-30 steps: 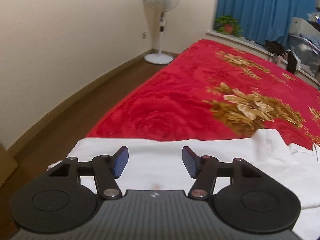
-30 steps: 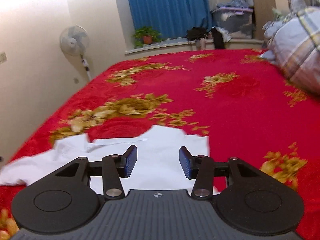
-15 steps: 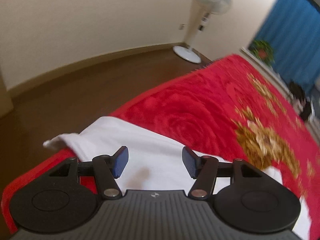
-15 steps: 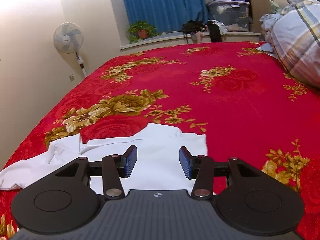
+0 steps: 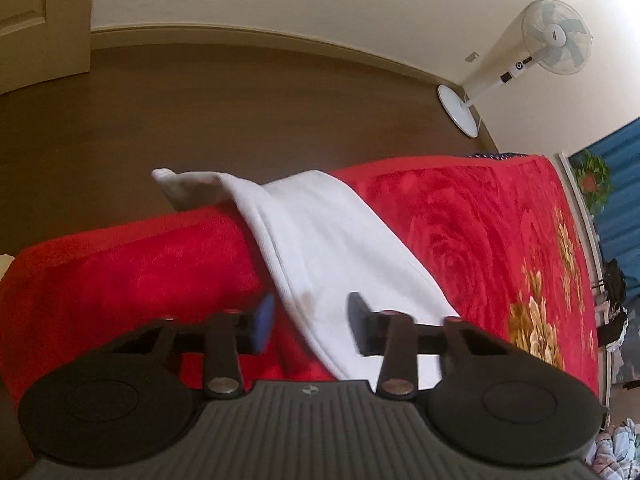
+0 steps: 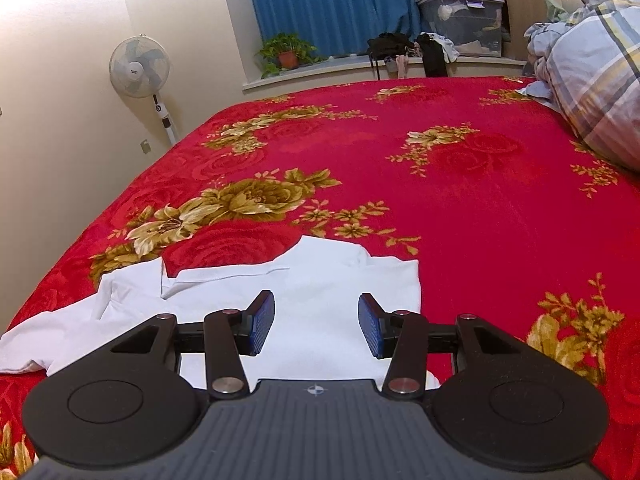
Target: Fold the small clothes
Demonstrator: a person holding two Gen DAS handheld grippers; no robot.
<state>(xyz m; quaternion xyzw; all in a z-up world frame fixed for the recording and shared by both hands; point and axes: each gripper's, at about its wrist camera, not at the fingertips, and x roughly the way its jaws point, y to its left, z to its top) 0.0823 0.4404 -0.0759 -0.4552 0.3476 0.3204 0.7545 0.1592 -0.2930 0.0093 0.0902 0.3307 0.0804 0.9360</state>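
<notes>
A white collared shirt [image 6: 320, 292] lies flat on the red floral bedspread [image 6: 440, 184], its collar [image 6: 224, 276] to the left. My right gripper [image 6: 316, 326] is open and empty just above the shirt's near part. In the left wrist view the same shirt [image 5: 332, 240] runs to the bed's edge, with a corner [image 5: 180, 184] sticking out over the floor. My left gripper [image 5: 310, 326] is open and empty, its jaws standing either side of the shirt's hem edge.
A standing fan [image 6: 140, 68] is by the wall left of the bed; it also shows in the left wrist view [image 5: 552, 44]. A plaid duvet [image 6: 592, 76] is piled at the bed's right. A potted plant [image 6: 286, 54] and storage boxes [image 6: 460, 20] stand on the far sill. Brown floor [image 5: 200, 112] lies beyond the bed edge.
My left gripper has swung left and tilted, so it now faces the bed's edge and the shirt's hem. My right gripper has moved slightly closer over the shirt. Both stay open.
</notes>
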